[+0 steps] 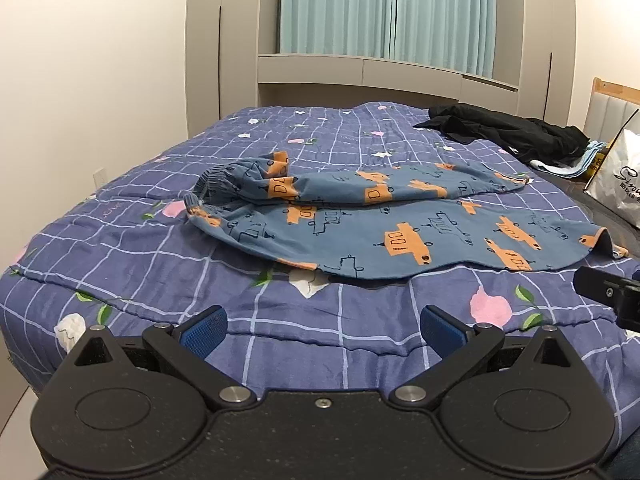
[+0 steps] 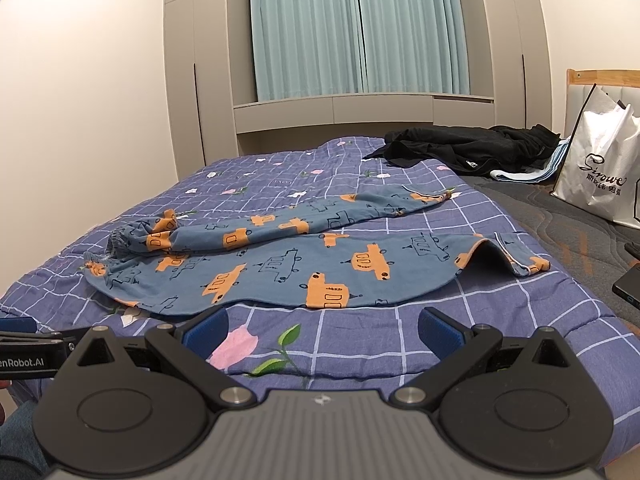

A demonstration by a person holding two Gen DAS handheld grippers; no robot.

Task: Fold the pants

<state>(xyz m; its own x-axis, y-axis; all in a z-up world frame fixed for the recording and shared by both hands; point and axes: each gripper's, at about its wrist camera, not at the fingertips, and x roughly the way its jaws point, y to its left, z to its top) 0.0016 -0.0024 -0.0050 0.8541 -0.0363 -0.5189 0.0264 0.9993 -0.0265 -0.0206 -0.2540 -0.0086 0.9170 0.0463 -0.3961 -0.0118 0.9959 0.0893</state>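
Blue pants [image 1: 400,228] with orange vehicle prints lie spread across the bed, elastic waistband at the left, legs running right; they also show in the right wrist view [image 2: 304,264]. One leg lies folded over the other. My left gripper [image 1: 322,330] is open and empty, just short of the pants' near edge. My right gripper [image 2: 322,330] is open and empty, its left pad [image 2: 206,330] close to the near hem. The right gripper's finger shows at the right edge of the left wrist view [image 1: 608,288].
The bed has a purple checked quilt [image 1: 160,280] with flowers. A black garment [image 2: 472,148] lies at the far right. A white shopping bag [image 2: 600,168] stands by the headboard. A dark device [image 2: 628,284] lies at the right edge. Wardrobes and curtains stand behind.
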